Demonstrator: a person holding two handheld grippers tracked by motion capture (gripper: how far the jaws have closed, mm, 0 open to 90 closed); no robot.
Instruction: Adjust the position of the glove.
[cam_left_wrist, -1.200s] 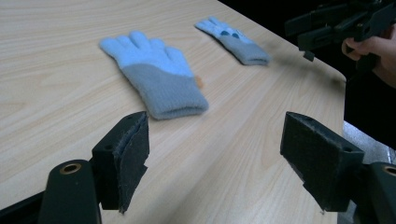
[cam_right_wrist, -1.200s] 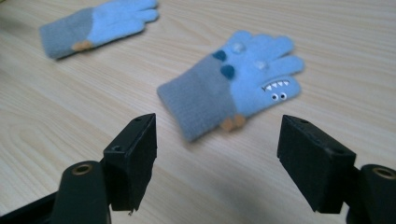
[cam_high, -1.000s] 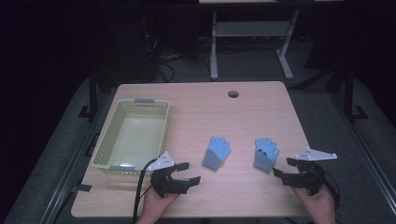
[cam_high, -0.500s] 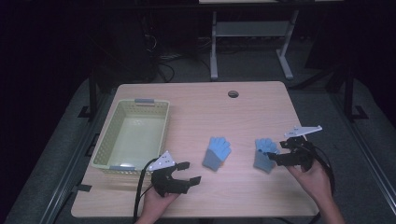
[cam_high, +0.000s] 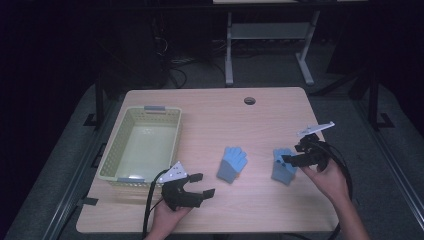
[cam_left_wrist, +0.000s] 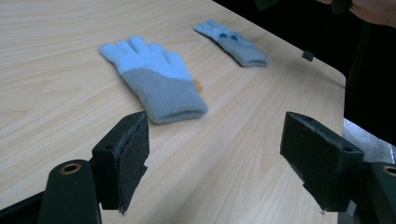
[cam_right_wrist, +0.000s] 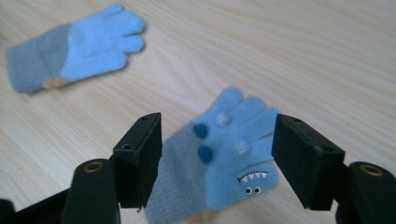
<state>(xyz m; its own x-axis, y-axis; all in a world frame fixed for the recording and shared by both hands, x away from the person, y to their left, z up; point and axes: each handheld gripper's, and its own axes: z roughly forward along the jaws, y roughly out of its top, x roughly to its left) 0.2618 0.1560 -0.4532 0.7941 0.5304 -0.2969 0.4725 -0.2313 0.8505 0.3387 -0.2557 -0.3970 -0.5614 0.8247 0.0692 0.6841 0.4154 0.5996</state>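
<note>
Lying flat on the pale wooden table, the light-blue and grey knitted glove with a monster face sat right under my right gripper, framed between jaws that had just been closing a little but were not yet pressing on it. The plain blue and grey knitted glove lay near it. My left gripper rested with its jaws spread wide, holding nothing, just beside the pale yellow plastic basket.
</note>
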